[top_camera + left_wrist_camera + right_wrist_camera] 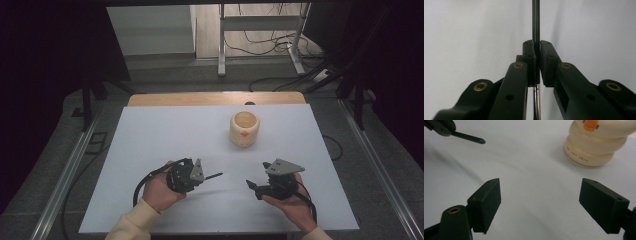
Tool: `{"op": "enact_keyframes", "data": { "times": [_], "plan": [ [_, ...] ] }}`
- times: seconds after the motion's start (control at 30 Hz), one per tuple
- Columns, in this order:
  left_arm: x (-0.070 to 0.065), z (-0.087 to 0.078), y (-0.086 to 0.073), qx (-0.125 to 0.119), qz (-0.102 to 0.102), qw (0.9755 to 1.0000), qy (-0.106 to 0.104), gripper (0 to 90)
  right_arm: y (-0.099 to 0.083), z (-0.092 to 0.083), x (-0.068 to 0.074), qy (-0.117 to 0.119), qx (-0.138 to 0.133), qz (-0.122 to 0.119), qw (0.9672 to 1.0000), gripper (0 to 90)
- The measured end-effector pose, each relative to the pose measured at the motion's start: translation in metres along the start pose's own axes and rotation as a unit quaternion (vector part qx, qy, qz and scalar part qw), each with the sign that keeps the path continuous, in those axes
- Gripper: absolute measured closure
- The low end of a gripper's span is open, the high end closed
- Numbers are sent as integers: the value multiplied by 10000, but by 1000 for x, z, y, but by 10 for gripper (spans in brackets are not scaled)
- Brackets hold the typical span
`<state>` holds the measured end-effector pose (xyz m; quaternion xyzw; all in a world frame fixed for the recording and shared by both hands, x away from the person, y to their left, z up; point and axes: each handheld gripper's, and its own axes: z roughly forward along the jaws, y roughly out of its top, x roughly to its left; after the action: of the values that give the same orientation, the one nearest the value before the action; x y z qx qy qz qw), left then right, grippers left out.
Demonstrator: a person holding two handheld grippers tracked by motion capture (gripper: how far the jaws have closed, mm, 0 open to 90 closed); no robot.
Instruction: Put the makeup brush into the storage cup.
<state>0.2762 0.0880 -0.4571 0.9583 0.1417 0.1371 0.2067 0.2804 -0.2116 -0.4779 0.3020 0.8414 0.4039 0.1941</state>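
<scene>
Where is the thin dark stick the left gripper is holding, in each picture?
High view: the thin dark stick pokes right from the left gripper, low centre.
Left gripper view: it runs straight up the middle, clamped.
Right gripper view: top left.
Shared landmark: the white table.

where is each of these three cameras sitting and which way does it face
High view: fixed above the person's side, facing forward and down on the white table; both hands, left hand-held gripper and right hand-held gripper show.
Left gripper view: rides the left hand-held gripper, looking along its jaws, shut on a thin dark-handled utensil.
Right gripper view: rides the right hand-held gripper, jaws open, facing the cream container.
Shared: the container and utensil appear in high and right gripper views.
</scene>
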Motion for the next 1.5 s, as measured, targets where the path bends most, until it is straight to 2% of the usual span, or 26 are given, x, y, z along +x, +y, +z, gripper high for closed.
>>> {"op": "enact_keyframes", "data": {
  "times": [0.33,0.47,0.9,1.1,1.3,1.5],
  "plan": [
    [-1,2,1,-32,-19,10000,-55,835,7,8,10,79,107,-248,9996,189],
    [0,4,0,-51,-102,9999,-35,835,11,12,14,113,113,-331,9993,194],
    [2,7,4,-100,-144,9998,-75,835,30,24,28,272,189,-733,9968,217],
    [3,10,6,-101,-160,9998,-88,835,36,29,32,356,249,-840,9955,225],
    [3,11,8,-114,-148,9998,-100,835,43,38,38,392,308,-1031,9934,233],
    [3,13,9,-78,-138,9998,-123,835,49,47,47,490,396,-1355,9888,268]
  ]
}}
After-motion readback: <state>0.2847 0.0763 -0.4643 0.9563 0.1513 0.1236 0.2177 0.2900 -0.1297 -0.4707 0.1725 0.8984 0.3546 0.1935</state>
